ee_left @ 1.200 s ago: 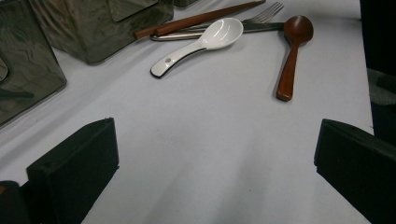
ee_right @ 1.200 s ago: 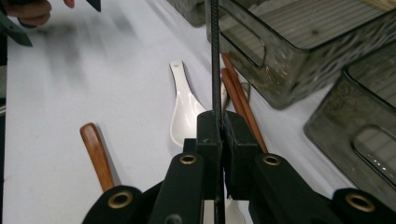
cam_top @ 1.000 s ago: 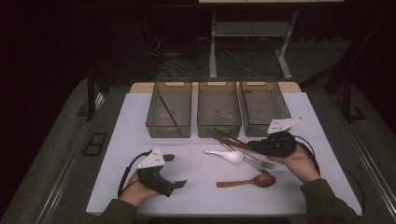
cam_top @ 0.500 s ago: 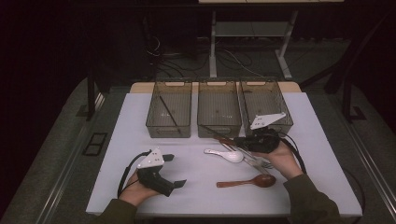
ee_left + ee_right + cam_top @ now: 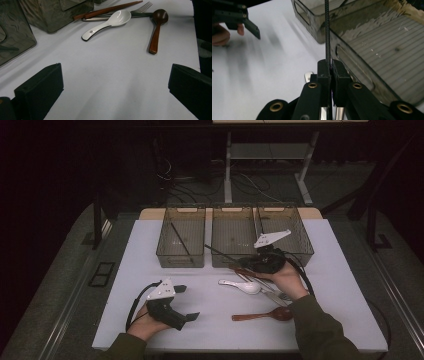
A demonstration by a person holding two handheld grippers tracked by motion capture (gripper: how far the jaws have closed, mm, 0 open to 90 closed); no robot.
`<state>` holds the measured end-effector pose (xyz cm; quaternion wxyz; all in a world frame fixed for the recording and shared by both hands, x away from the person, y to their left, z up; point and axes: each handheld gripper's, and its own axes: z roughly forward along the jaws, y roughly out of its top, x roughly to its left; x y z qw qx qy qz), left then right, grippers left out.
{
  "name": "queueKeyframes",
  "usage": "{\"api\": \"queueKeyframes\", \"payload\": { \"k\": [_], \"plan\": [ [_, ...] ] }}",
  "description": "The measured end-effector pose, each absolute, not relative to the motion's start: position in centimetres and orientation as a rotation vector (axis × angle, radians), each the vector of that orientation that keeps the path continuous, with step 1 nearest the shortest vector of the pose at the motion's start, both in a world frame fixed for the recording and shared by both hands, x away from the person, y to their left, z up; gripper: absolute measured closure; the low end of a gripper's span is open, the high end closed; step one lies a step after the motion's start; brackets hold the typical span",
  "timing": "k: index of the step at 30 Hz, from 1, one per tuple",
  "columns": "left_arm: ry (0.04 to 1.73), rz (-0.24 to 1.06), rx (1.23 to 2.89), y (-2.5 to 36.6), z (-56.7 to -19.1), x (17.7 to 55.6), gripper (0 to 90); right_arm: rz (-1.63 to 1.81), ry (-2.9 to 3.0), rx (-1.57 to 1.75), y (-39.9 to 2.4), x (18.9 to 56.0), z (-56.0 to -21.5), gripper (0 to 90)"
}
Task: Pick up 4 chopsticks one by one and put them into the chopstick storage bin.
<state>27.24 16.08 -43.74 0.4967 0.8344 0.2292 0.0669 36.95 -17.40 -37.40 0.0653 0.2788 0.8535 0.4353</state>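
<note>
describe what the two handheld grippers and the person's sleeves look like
Both the left gripper and the right gripper are black, pistol-shaped bodies, each topped by a pale grey three-cornered plate and trailing a black cable. Their fingers are blocky black pads on arms with brass-coloured rivets. The sleeves are dark olive green.

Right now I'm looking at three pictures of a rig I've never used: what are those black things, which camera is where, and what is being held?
A person holds a two-jaw gripper in each hand. One picture looks down on the white table from above; the other two come from cameras riding on the grippers, looking along their black jaws. The left gripper rests near the table's front edge, jaws open, nothing between them. The right gripper is shut on a thin black chopstick, in front of the middle one of three clear bins. The left bin holds another black stick. On the table lie a white spoon, a brown wooden spoon, a fork and a reddish-brown chopstick.
</note>
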Motion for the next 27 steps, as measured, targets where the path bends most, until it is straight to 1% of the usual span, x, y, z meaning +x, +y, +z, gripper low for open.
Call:
{"api": "queueKeyframes", "payload": {
  "k": [12, 27],
  "plan": [
    [0.549, 0.163, 2.01, 16.0, -43.6, 27.1, 0.0, 1.269, 2.586, 0.865, -13.7, 39.3, -36.1, 85.9],
    [0.546, 0.171, 2.016, 16.0, -43.5, 27.0, 0.0, 1.174, 2.581, 0.936, -10.0, 42.5, -35.7, 85.9]
  ]
}}
